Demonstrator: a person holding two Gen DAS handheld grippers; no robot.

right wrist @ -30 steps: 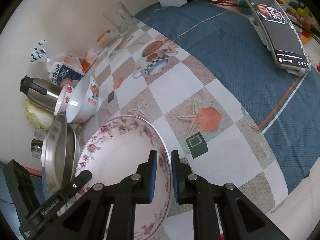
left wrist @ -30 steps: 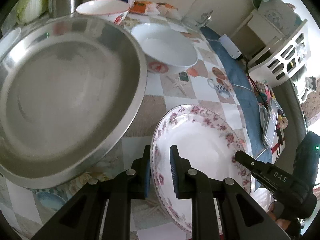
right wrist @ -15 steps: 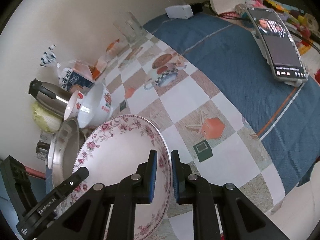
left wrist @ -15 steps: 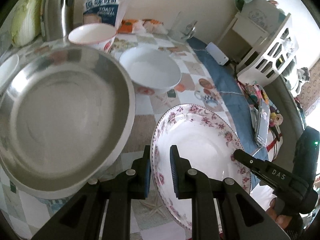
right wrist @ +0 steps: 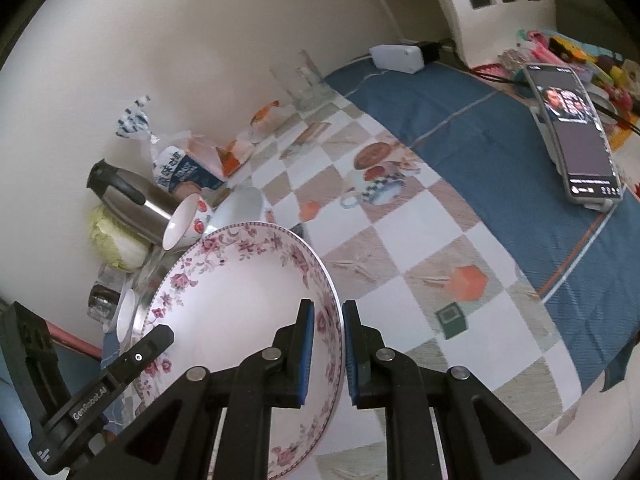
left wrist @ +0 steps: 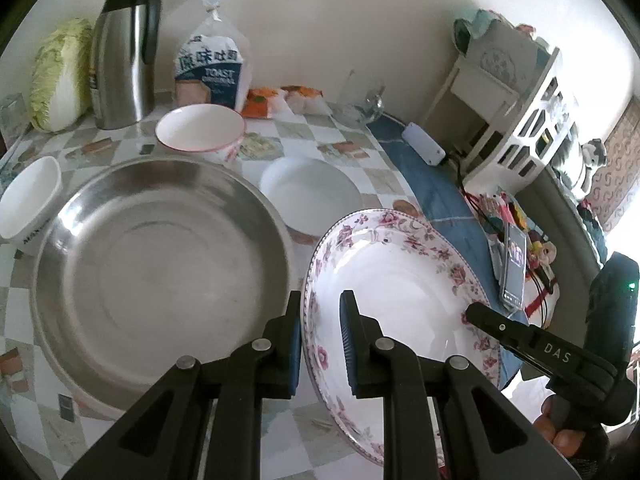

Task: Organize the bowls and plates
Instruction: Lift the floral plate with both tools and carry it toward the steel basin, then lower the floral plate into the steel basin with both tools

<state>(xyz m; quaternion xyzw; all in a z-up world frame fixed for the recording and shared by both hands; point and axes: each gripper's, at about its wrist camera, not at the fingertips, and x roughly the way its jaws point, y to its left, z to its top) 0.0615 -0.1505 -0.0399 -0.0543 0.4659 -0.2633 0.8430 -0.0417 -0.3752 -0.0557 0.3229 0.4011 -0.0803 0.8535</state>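
Both grippers point(left wrist: 320, 336) point(right wrist: 325, 346) clamped — floral plate point(left wrist: 400, 280) rim

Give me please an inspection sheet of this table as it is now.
Surface: checked tablecloth, blue cloth beside it.
Job's things: floral plate; steel basin; three white bowls.
Clutter: thermos, cabbage, toast bag, glasses, phone.
Grippers: left gripper and right gripper each shut on the plate's rim.
Cables: wires by white box.
Surroundings: white shelf, wall.

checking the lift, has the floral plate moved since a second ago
Yes. The floral plate, gripped at both rims, has risen off the table beside the steel basin.
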